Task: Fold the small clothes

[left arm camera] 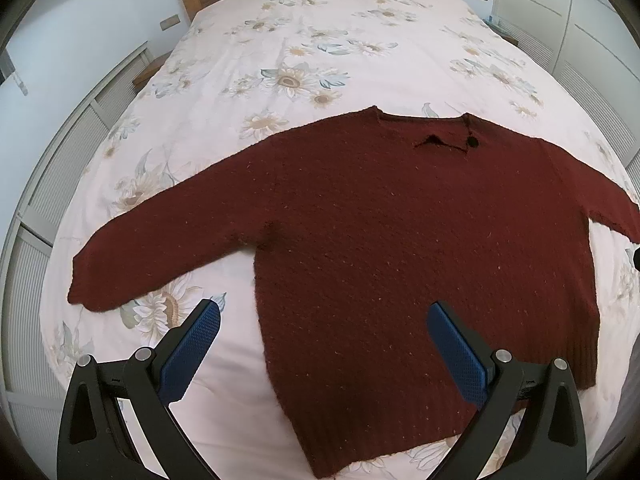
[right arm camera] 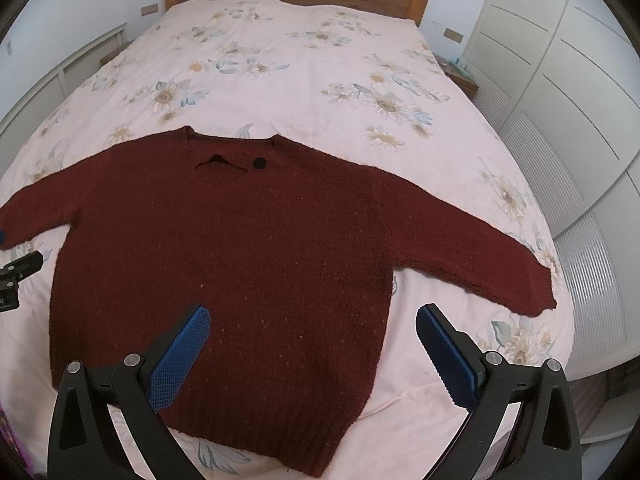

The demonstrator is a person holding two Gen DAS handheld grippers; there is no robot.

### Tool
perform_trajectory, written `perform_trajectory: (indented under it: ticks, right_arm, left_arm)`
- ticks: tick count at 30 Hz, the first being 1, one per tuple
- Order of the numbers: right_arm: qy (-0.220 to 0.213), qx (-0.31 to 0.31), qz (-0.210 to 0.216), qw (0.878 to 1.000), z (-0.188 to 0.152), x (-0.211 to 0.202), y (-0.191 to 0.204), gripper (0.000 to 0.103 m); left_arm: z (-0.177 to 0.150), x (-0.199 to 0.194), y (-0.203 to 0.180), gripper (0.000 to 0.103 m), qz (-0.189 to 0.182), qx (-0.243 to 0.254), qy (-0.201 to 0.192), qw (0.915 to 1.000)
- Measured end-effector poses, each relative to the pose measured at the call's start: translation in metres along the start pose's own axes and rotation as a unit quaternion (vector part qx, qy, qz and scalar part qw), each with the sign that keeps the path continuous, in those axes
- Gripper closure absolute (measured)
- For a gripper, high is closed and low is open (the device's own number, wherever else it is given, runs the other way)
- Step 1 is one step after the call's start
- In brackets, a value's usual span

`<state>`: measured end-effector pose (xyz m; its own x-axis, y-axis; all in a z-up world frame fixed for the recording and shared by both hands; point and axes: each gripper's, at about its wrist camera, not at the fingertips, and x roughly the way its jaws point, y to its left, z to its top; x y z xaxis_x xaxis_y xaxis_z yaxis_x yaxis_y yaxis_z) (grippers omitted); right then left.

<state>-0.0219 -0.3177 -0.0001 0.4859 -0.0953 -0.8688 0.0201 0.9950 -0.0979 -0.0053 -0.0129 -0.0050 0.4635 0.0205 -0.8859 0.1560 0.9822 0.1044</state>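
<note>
Left gripper (left arm camera: 324,312) and right gripper (right arm camera: 312,314) hover w/ jaws spread wide, holding nothing; dark red knit sweater (left arm camera: 400,232) lies flat on the bed (left arm camera: 320,40), sleeves out — soft, floppy, prob. light; best pinched at hem corners or cuffs
</note>
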Motion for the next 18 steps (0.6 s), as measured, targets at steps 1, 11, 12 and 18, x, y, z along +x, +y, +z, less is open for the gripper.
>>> perform_trajectory:
  ticks: [1,11,12,18]
  right_arm:
    - [0.000,0.000,0.000,1.000,0.0000,0.0000,0.0002,0.000]
    - [0.001,-0.002,-0.003,1.000,-0.0013,-0.0006,0.0027,0.000]
    - [0.001,-0.003,-0.004,1.000,-0.0017,-0.0010,0.0033,0.000]
    - [-0.001,-0.008,-0.004,1.000,-0.0020,-0.0034,0.0019,0.000]
  left_arm:
    - [-0.0002,0.0006,-0.0001,0.001,-0.001,0.000,0.000,1.0000]
    - [-0.0020,0.0036,0.0005,0.001,-0.001,0.001,0.003,1.0000]
    - [-0.0023,0.0042,0.0004,0.001,-0.001,0.001,0.004,1.0000]
    - [-0.0025,0.0058,0.0001,0.001,0.000,0.003,0.005,1.0000]
